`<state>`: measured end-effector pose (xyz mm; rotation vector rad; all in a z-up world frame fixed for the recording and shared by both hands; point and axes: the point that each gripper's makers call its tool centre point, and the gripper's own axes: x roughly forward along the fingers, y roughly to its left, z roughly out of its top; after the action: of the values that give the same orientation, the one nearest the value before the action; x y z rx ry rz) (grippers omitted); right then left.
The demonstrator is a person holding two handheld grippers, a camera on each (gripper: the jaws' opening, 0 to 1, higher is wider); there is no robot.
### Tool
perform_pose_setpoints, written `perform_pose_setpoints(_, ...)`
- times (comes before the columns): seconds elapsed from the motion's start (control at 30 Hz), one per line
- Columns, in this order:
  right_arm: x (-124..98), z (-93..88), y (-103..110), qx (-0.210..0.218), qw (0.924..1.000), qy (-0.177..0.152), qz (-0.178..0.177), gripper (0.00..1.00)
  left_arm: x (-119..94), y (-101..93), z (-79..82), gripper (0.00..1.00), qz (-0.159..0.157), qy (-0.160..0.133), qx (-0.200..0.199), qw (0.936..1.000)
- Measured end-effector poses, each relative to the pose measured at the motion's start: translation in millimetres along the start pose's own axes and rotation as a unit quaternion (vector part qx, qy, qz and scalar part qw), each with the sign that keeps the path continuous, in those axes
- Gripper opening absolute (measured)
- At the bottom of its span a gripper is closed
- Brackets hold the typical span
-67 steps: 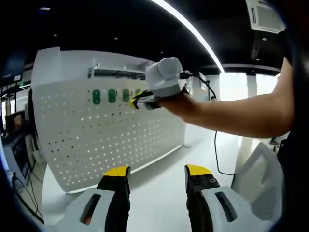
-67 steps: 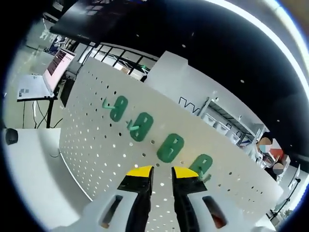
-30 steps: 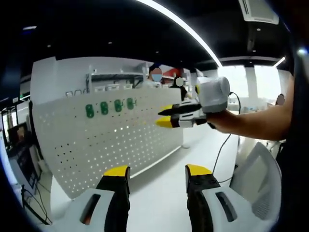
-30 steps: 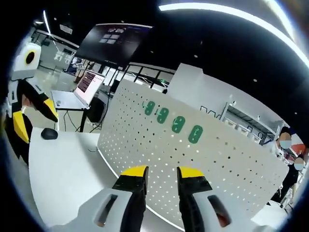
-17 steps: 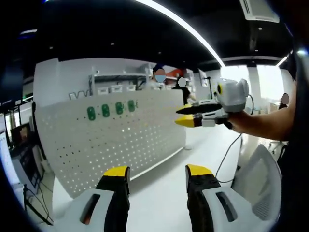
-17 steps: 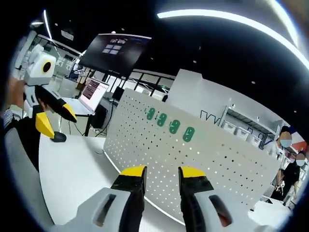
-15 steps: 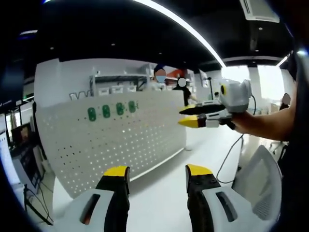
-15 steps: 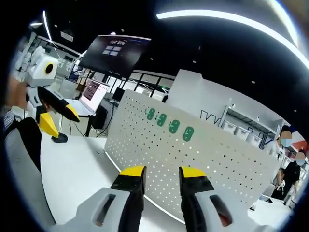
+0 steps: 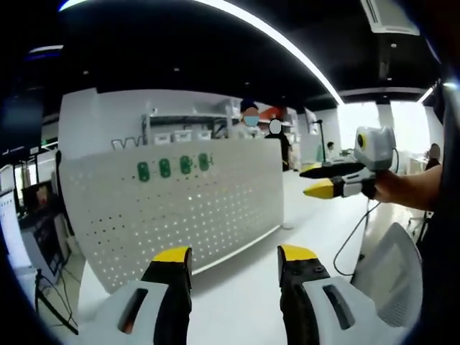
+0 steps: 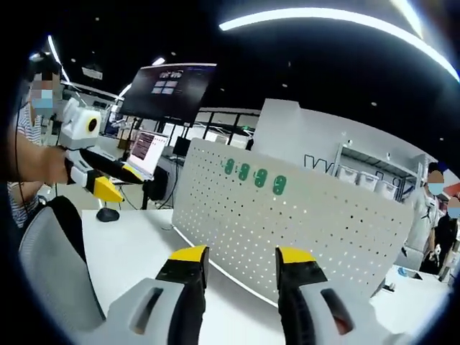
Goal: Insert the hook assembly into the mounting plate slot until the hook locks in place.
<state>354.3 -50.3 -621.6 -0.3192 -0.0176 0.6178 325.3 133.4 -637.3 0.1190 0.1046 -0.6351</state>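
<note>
Looking along the left gripper (image 9: pixel 233 254) in the left gripper view, its two yellow-tipped jaws stand wide apart with nothing between them, over a white table (image 9: pixel 237 302). Beyond them a white pegboard (image 9: pixel 172 208) stands upright on the table, curving away to the right. Four green hooks (image 9: pixel 175 167) sit in a row near its top edge, left of centre, well apart from the jaws. At the right the right gripper (image 9: pixel 320 181) reaches in, held by a hand (image 9: pixel 392 187), with a cable hanging below it; its yellow tips point left, and how far its jaws are parted cannot be told from this angle. A white chair back (image 9: pixel 392 266) shows at the lower right. Two people stand behind the board, far off.

In the right gripper view, the right gripper (image 10: pixel 241 254) holds its jaws wide and empty above the table (image 10: pixel 136 248). The pegboard (image 10: pixel 287 223) stands beyond, with the hooks (image 10: pixel 253 175) in a row at its upper left. At the left the left gripper (image 10: pixel 118 176) comes in, its yellow tips pointing right. A mouse (image 10: pixel 108 214) lies on the table's far left, with a laptop (image 10: pixel 147 151) and a dark screen (image 10: pixel 169 86) behind. A chair back (image 10: pixel 54 266) is at the lower left.
</note>
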Motion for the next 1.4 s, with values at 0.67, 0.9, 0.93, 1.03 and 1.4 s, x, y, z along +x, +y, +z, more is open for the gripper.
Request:
perform_pose_setpoints(0.67,-15.7,-11.5,20.7,0.031,0.9993,0.007,0.018,0.64,-7.6,13.8,-7.9,0.77,0.025,-0.001,0.004,0.9997)
perform_pose_setpoints(0.9,-16.2,-7.2,21.9,0.041,0.9989,-0.002,0.020,0.79,-4.8,9.5,-6.8,0.88,0.017,-0.005,0.014,0.9997)
perform_pose_setpoints(0.93,-16.3,-7.1,21.9,0.042,0.9989,-0.002,0.020,0.81,-4.4,8.8,-6.7,0.89,0.016,-0.005,0.014,0.9998)
perform_pose_setpoints(1.03,-15.8,-5.9,21.7,0.047,0.9987,-0.006,0.020,0.87,-4.3,8.7,-6.4,0.90,0.016,-0.006,0.015,0.9997)
perform_pose_setpoints(1.4,-14.6,-5.8,19.6,0.060,0.9981,-0.006,0.014,0.95,-5.1,10.6,-6.5,0.91,0.021,-0.007,0.009,0.9997)
